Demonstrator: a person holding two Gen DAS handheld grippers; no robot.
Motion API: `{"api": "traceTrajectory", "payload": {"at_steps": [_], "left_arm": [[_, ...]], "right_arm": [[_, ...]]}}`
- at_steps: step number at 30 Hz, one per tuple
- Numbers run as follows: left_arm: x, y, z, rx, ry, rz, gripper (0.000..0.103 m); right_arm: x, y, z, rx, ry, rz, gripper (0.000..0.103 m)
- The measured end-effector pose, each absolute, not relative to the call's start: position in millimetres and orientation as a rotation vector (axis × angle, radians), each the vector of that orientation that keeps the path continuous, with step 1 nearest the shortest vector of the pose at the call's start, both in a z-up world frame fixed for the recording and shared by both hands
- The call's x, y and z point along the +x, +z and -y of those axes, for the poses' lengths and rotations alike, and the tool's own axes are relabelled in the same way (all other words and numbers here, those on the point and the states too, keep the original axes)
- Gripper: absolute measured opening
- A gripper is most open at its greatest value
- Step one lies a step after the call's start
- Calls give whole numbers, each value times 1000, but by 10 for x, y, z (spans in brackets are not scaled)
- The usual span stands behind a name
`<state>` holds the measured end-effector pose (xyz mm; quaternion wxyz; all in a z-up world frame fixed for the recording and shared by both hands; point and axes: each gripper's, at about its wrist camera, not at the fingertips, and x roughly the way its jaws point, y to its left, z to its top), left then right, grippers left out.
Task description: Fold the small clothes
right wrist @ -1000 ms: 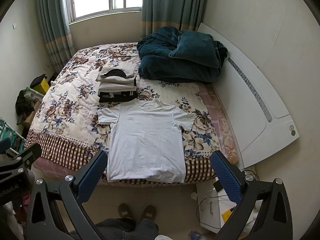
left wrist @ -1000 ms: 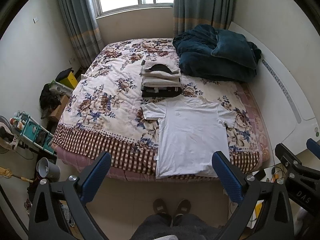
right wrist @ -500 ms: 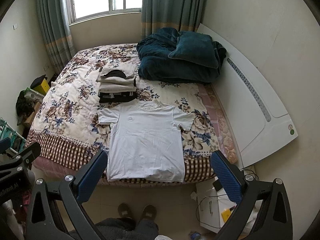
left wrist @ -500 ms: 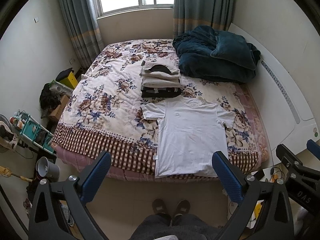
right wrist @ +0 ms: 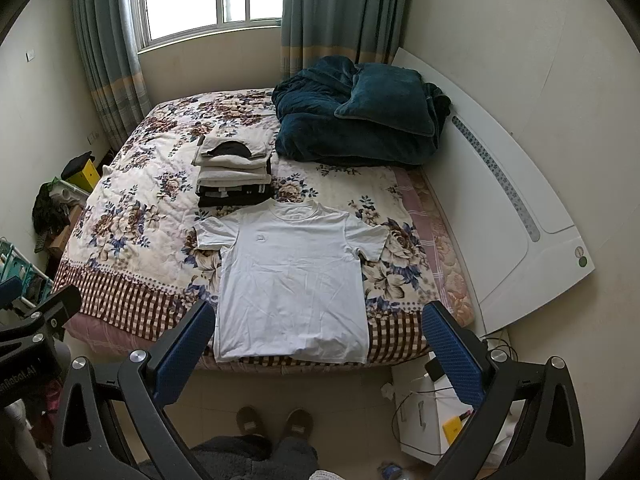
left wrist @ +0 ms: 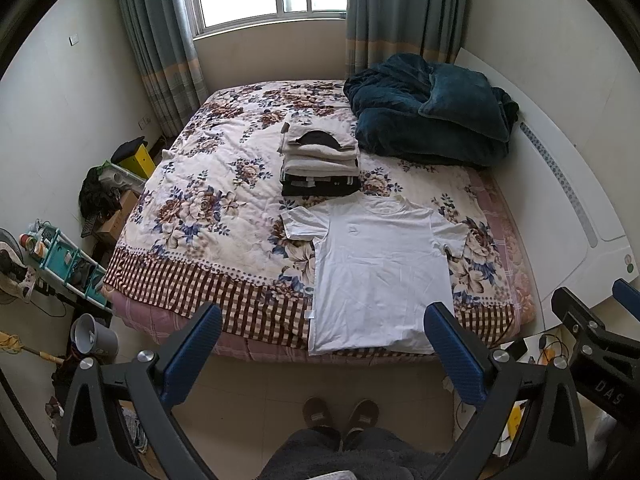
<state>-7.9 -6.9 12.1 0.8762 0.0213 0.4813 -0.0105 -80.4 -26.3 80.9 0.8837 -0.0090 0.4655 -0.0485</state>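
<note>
Obs: 1 white T-shirt [left wrist: 380, 276] lies flat, front up, on the bed [left wrist: 208, 216], collar twd the window, hem hanging just over the near bed edge. Both sleeves spread out to the sides. Prob. laid this way so the sleeves and side seams are reachable from the foot of the bed, where the person's 2 slippered feet [left wrist: 340, 408] stand.

Left tool [left wrist: 324, 354]: wide open, empty, held high above the floor, well short of the shirt. In its own view the 2 blue pads frame the shirt's hem. Right tool [right wrist: 314, 346]: same state, spread wide w/ nothing between the pads, also clear of the cloth. In the right wrist view the shirt [right wrist: 292, 280] sits centred betw. the pads. Judged: both tools held back & level to take in the whole garment before the first grab; no fold begun.

Count:
- tools: 2
- unfolded shirts: 1
- folded stack [left wrist: 320, 164]: 1 pile, just beyond the collar, light items on top, dark ones at bottom; approx. 5–6 layers, exact no. can't be told.
- dark teal blanket [left wrist: 432, 120]: 1 heap, at far right corner by the white headboard [left wrist: 568, 208], well apart from the work area.

Stack pos. next to the collar likely = drop-off spot for the finished fold, short carry.

Next (est.): pinch a sleeve/shoulder per tool, fold inward.
</note>
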Motion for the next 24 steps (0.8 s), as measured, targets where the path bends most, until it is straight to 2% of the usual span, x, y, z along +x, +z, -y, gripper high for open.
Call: {"api": "traceTrajectory", "payload": {"at_steps": [14, 24], "left_arm": [[-102, 161, 101, 44, -24, -1001, 103], [-106, 221, 133, 38, -19, -994, 103]], "right_arm": [[-799, 980, 234, -14, -98, -963, 103], [-844, 896, 261, -12, -99, -962, 103]]}}
